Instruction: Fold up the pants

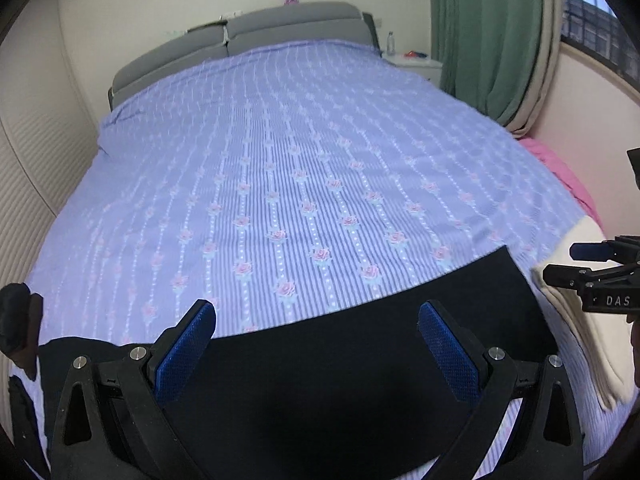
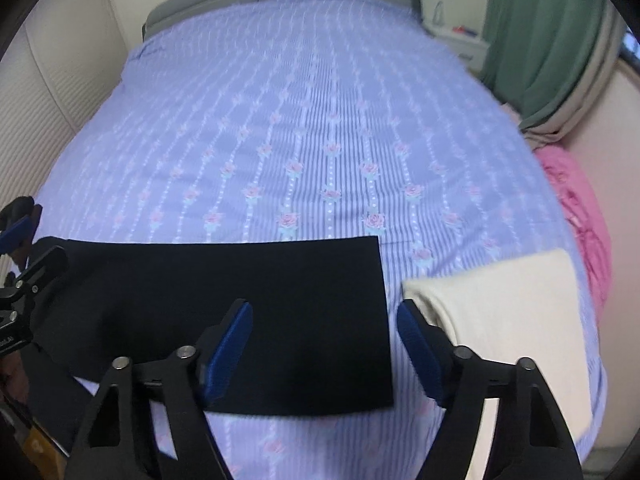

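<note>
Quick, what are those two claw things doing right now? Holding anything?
Left gripper: open, holding nothing, above the black pants.
Right gripper: open, holding nothing, over the pants' right edge, beside the cream folded cloth.

Open bedspread (image 2: pixel 320 120) beyond; cream cloth (image 2: pixel 520 320) blocks the right.

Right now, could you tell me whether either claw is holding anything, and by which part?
Nothing is held: the left claw and right claw hover open above the flat black fabric pants.
</note>
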### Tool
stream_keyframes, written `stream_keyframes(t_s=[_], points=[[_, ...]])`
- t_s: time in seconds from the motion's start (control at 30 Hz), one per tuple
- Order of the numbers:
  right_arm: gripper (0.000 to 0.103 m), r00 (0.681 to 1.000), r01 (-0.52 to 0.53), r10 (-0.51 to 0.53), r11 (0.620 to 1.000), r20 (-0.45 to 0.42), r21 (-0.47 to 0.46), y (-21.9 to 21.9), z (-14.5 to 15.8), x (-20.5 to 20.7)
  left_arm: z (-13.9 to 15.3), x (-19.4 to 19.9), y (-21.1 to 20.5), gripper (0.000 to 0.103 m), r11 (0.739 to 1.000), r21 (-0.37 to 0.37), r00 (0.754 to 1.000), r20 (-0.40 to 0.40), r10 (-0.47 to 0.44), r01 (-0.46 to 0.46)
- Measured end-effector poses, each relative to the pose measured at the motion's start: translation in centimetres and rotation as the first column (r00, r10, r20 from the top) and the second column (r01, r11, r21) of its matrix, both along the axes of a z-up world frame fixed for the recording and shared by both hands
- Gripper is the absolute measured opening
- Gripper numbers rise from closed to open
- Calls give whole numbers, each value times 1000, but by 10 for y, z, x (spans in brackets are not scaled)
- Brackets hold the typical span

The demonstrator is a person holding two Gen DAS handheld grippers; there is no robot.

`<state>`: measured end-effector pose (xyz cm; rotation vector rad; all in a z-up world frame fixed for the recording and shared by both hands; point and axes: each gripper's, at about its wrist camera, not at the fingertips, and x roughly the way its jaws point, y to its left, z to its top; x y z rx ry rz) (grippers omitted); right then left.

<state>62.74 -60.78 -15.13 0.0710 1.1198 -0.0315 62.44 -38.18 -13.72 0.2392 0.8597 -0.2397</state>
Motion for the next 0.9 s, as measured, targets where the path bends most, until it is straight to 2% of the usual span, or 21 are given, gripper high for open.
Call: stream_keyframes(t_s=[0.07,0.2,0.37,0.57,0.7,0.77,0.83,0.87,0.9], points=[[62,999,-10,11,1000,-40,14,-14,-18,23,-14,14,-8,103,1000,7,1000,-15,14,-14],[51,990,-67,72,997,-122,49,-29,-53,51,-34,30,-20,103,1000,11,1000,-25,17,-17],[51,981,-112,124,990,-153,81,-42,-81,76,-55,40,-39,103,1000,28,999,-34,-7,8],[51,973,-113,135,986,-187,124,-61,-110,96,-70,49,-52,103,1000,27,999,-37,-14,15],[49,966,-128,184,951,-181,283,-69,-125,102,-71,50,-53,103,999,26,999,-32,-19,19],[36,965,-128,191,941,-178,314,-68,-127,102,-70,51,-50,103,999,28,1000,-25,-16,17],[28,963,-135,211,916,-168,377,-67,-125,100,-69,52,-46,103,999,30,1000,-20,-9,10],[17,962,-151,224,914,-157,376,-65,-121,97,-68,52,-43,103,1000,30,1000,-19,-5,5],[16,962,-161,227,919,-150,361,-62,-117,94,-67,52,-38,103,1000,31,1000,-16,3,-3]])
